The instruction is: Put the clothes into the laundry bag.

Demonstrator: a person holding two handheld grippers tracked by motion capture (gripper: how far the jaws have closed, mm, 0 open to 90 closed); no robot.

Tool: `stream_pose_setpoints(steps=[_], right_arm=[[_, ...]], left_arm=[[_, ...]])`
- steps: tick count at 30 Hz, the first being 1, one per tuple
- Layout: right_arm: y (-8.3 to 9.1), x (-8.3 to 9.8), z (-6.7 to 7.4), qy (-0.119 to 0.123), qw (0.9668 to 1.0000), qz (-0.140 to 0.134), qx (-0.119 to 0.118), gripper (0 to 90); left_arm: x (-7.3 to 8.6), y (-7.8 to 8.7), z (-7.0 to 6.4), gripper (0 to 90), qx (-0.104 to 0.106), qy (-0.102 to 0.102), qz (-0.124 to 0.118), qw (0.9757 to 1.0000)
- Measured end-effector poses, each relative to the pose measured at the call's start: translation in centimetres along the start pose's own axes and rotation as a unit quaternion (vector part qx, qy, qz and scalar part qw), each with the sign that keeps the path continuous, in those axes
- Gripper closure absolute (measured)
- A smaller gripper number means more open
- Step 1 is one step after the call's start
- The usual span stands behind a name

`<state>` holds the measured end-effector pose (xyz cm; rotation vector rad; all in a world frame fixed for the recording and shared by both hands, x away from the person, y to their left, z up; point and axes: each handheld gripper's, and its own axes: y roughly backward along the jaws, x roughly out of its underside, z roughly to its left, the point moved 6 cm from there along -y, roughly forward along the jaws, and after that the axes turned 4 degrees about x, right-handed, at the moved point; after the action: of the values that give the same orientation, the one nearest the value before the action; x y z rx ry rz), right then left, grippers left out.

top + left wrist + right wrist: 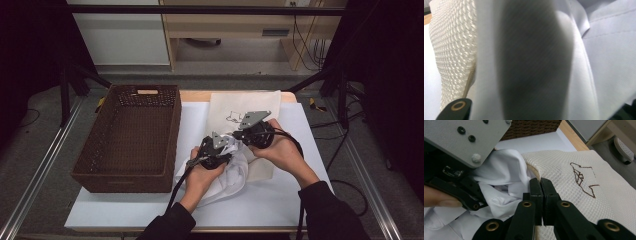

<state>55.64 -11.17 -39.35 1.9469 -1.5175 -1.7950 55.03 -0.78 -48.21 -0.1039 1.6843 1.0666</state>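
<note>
On the table [150, 210], right gripper [541, 185] pinches the mesh bag [574, 182] (left's grip unclear).

This looks like a lab or test room set up for recording, not a home. The table [280, 200] wears a plain white cover and stands inside a frame of black metal bars [200, 9], with aluminium rails [30, 190] running along both sides. Dark curtains [385, 65] close in left and right. Beyond it sits bare light-wood furniture [230, 30] with loose cables [307, 45] hanging, on a grey carpeted floor [30, 125].
</note>
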Motion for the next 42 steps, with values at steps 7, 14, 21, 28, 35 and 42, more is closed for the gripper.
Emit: stream_pose_setpoints(steps=[7, 14, 21, 28, 35, 42], right_arm=[[-0.4, 0.6, 0.7, 0.003, 1.0000, 0.004, -0.005, 88.8], [-0.6, 1.1, 1.2, -0.001, 1.0000, 0.003, -0.008, 89.0], [-0.4, 1.0, 1.3, -0.001, 1.0000, -0.002, -0.009, 89.1], [-0.7, 1.4, 1.5, -0.001, 1.0000, 0.002, -0.009, 89.1], [-1.4, 2.1, 1.8, -0.005, 0.9999, 0.004, -0.014, 89.1], [-1.6, 2.3, 2.1, -0.006, 0.9999, 0.002, -0.016, 89.1]], left_arm=[[0.0, -0.4, 0.4, 59.3, -0.006, 0.011, -0.010, 0.9999], [-0.1, -0.6, 0.5, 59.3, -0.012, 0.017, -0.011, 0.9997], [-0.5, -0.8, 0.7, 59.0, -0.025, 0.035, -0.025, 0.9988], [-0.1, -1.4, 0.9, 58.6, -0.034, 0.038, -0.024, 0.9984], [0.3, -1.8, 1.3, 57.6, -0.031, 0.055, -0.029, 0.9976], [0.2, -1.9, 1.5, 56.5, -0.035, 0.065, -0.029, 0.9969]])
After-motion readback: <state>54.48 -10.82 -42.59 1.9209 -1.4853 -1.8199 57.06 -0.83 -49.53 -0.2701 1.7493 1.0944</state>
